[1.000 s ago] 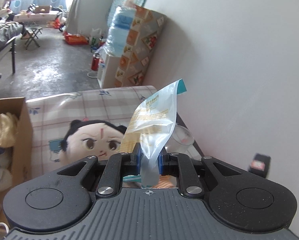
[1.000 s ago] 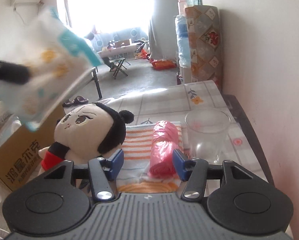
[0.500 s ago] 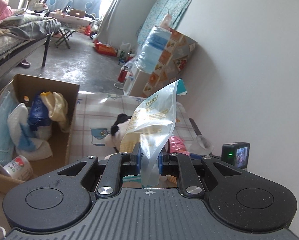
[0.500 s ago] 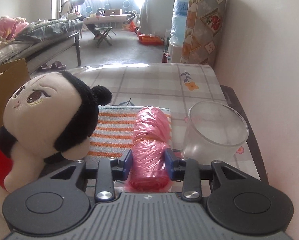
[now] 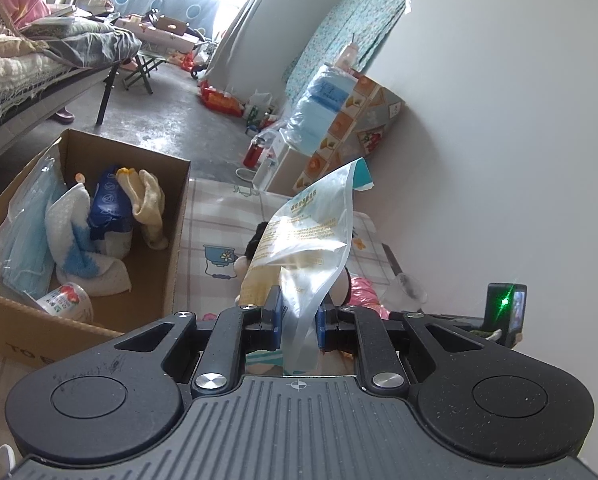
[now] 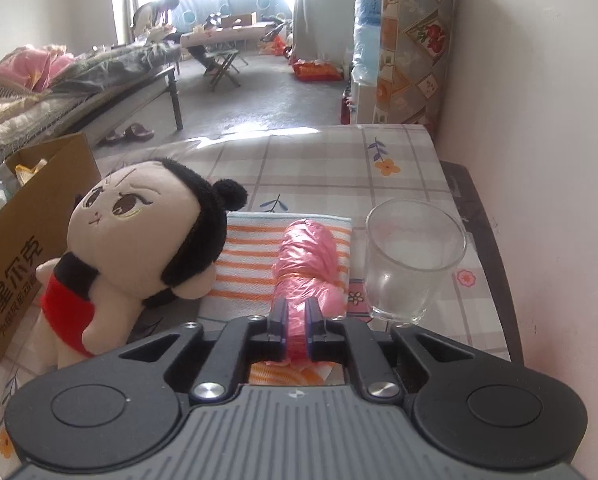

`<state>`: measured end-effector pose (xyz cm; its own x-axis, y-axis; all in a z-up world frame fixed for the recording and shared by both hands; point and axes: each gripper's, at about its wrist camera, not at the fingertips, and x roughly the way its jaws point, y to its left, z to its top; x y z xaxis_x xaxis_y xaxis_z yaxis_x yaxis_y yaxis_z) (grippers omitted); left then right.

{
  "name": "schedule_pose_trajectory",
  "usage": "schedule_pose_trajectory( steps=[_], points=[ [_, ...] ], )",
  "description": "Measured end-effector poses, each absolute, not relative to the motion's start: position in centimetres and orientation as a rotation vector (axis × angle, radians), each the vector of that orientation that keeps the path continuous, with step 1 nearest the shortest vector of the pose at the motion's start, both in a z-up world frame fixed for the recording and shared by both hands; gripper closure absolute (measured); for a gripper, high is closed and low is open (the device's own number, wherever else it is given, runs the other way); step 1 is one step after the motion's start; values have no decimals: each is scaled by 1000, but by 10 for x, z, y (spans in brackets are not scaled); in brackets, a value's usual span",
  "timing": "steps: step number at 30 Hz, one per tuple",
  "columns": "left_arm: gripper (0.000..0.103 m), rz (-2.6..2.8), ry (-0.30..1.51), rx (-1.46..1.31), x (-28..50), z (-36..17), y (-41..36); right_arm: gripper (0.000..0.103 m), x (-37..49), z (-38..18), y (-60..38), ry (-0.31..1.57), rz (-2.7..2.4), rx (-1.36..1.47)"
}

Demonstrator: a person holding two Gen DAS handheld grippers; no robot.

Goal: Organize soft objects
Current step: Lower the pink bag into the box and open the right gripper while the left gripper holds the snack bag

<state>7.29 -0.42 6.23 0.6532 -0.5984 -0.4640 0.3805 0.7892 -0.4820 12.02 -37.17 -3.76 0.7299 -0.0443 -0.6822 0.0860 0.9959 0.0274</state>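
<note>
1. While the right tool point(image 6: 296, 326) has just been closing and now pinches only the near end of the pink rolled plastic-bag bundle point(image 6: 309, 258), that slippery film could slide out between the pads on lifting, or the roll could loosen and trail.
2. Just right of that tool stands one clear drinking glass point(image 6: 413, 258), almost touching the roll; a sideways swing of the bundle could knock it over on the desk point(image 6: 323, 152).
3. Under the roll lies one orange-and-white striped folded cloth point(image 6: 251, 258); judging by the contact, it may drag along if the pads caught its edge, though I cannot tell whether they did.
4. Left of the right tool leans one plush doll with black hair and a red shirt point(image 6: 139, 236), resting on the cloth's edge, so a tugged cloth could topple it.
5. The left tool point(image 5: 297, 322) is clamped on the bottom corner of one clear printed plastic packet with a teal top point(image 5: 311, 232), which stands up ahead of it; held by so little, it could flop or slip before reaching the box.
6. Ahead and left of the left tool sits one open brown cardboard box point(image 5: 177, 240), already crowded with soft items, so a careless drop might land on its rim and fall outside.
</note>
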Motion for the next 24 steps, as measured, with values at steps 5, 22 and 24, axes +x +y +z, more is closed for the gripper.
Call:
schedule_pose_trajectory(
  steps=[5, 22, 24],
  points=[
    [89, -539, 641, -372, 70, 59, 9, 42, 138, -44, -360, 755, -108, -31],
    [89, -418, 545, -462, 61, 68, 81, 59, 173, -69, -360, 854, -196, -19],
    [89, -410, 541, -478, 61, 68, 87, 59, 163, -60, -361, 829, -199, -5]
  ],
)
